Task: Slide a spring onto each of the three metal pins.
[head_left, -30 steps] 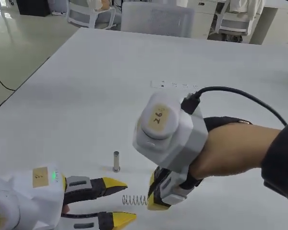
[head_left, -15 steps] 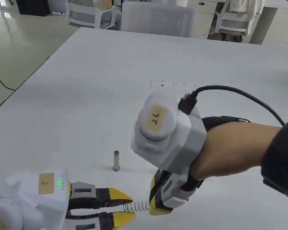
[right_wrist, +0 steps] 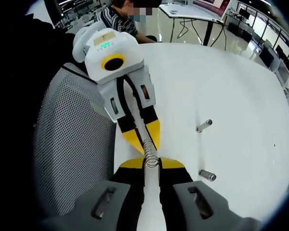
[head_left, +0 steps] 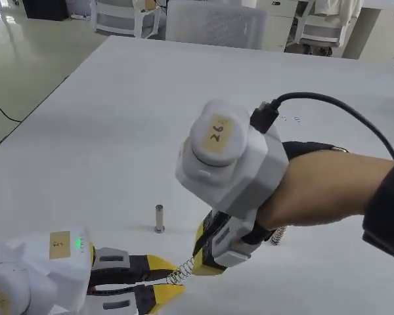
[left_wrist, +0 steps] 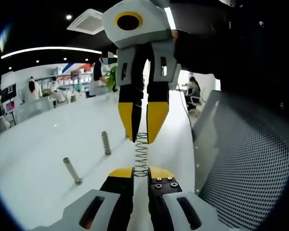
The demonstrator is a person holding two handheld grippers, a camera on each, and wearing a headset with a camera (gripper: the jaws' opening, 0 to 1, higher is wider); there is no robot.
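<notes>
Nearest me, left gripper (left_wrist: 141,172) sits low at the near-left, jaws closed on one end of the loose spring (head_left: 182,271). Right gripper (right_wrist: 151,164) faces it tip to tip, jaws pinched on the other end. I see the spring stretched between the two, just above the table (head_left: 118,131). A mesh chair (left_wrist: 241,159) is at the near edge, beside both grippers. My right hand (head_left: 315,197) comes in from the right with the wrist bent down, and its cable (head_left: 328,105) arches over it. That hand partly hides a pin already wearing a spring (left_wrist: 106,143). A bare pin (head_left: 159,218) stands upright just beyond the tips, clear of both. White tabletop, office chairs (head_left: 213,26) at the far edge.
</notes>
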